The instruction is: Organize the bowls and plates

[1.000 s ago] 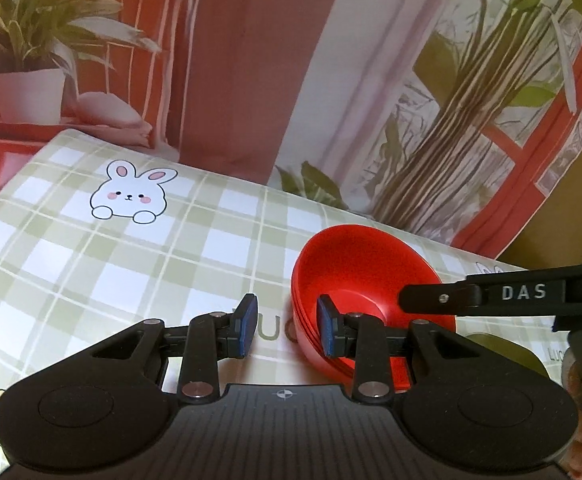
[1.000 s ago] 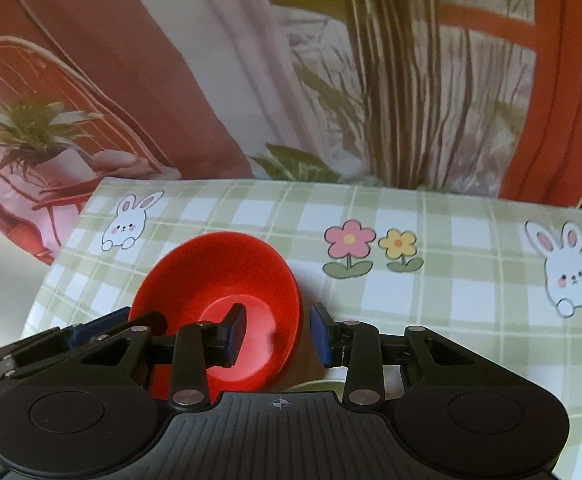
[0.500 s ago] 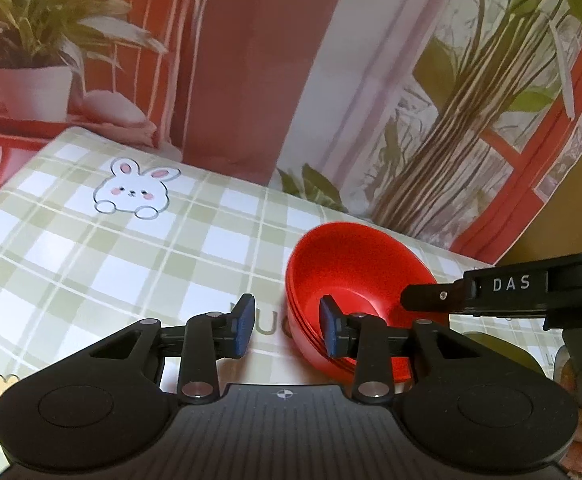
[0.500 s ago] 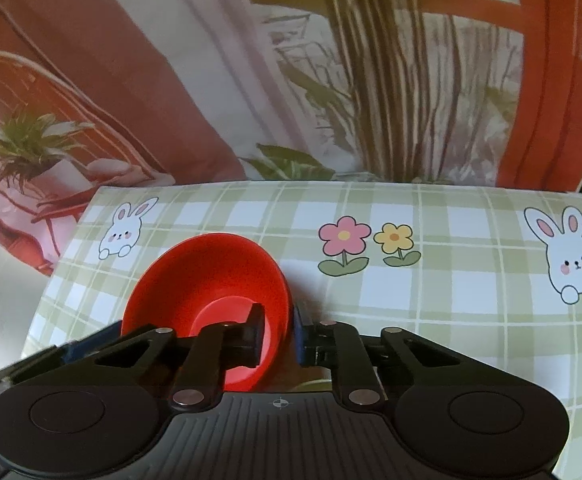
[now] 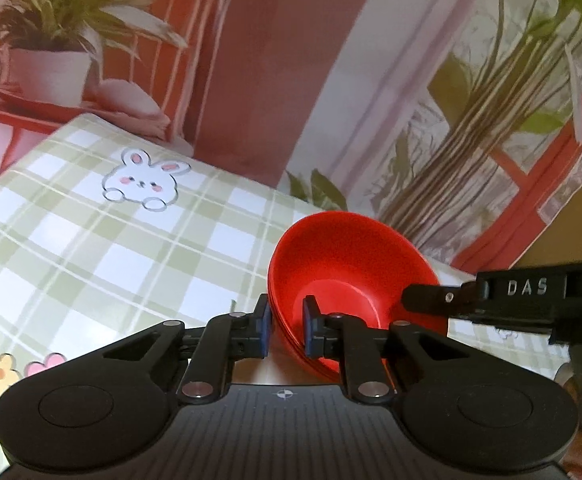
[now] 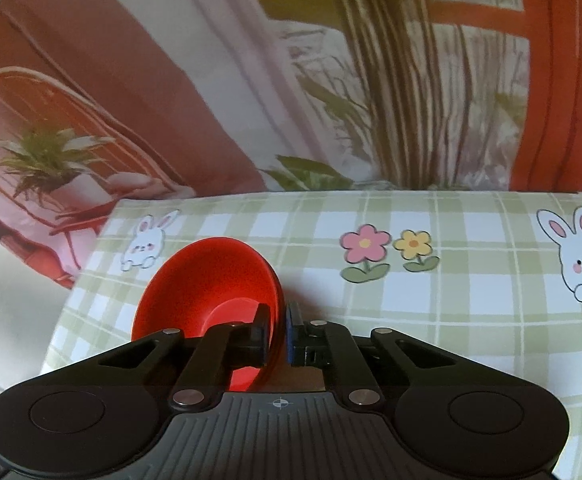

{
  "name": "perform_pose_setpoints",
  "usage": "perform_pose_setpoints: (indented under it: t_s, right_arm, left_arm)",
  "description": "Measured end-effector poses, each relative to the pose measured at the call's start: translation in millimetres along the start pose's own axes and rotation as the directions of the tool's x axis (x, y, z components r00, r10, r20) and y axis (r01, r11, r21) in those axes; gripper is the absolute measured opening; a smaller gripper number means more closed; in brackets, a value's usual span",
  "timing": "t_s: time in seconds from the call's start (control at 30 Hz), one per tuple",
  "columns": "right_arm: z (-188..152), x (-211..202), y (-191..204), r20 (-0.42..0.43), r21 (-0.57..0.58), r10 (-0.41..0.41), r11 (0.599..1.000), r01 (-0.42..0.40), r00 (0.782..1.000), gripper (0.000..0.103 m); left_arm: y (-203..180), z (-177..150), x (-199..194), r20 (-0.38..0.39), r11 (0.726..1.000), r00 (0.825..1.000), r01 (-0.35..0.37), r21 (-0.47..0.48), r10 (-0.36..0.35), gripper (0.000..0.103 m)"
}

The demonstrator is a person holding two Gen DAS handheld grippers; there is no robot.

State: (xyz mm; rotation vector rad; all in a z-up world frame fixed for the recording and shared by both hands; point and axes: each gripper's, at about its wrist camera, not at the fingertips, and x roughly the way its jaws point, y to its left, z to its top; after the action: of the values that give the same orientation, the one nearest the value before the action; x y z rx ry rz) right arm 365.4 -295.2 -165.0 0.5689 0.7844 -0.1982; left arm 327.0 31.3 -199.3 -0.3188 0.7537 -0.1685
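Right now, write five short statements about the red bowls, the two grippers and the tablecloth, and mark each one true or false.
1. The left gripper has its fingers on either side of the wall of the red bowls. True; the fingers have just been closing on it.
2. The right gripper is wide open, clear of the bowls. False; it is shut on the rim at the opposite side.
3. Only one bowl is there. False; layered rims show a nested stack.
4. The tablecloth is green and white check with rabbits and flowers. True.
5. The bowls are blue. False; they are red.
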Motion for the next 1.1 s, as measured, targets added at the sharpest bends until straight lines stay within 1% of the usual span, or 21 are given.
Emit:
perform_pose_setpoints:
  t_s: [0.2,0.33,0.53,0.83,1.1]
  right_arm:
    - [-6,-21,8,0.039,0.022,0.045,0.999,-0.045,0.998,0.008]
    - [-14,-41,9,0.07,0.032,0.068,0.997,-0.071,0.995,0.008]
    - [-28,-71,9,0.113,0.032,0.092,0.995,-0.097,0.989,0.008]
    - [-50,-117,9,0.185,-0.044,0.081,0.996,-0.074,0.979,0.009]
    - [-67,-145,-10,0.221,-0.038,0.072,0.997,-0.065,0.973,0.009]
  left_arm:
    - [-9,8,-26,0.025,0.998,0.998,-0.052,0.03,0.052,0.017]
    - [-15,6,-44,0.039,0.998,0.997,-0.061,0.017,0.06,0.017]
    - [-28,3,-72,0.057,0.997,0.996,-0.07,0.028,0.068,0.017]
    - [-50,-8,-98,0.059,0.996,0.996,-0.072,0.057,0.069,0.017]
    - [-70,-20,-108,0.043,0.995,0.998,-0.047,0.086,0.043,0.017]
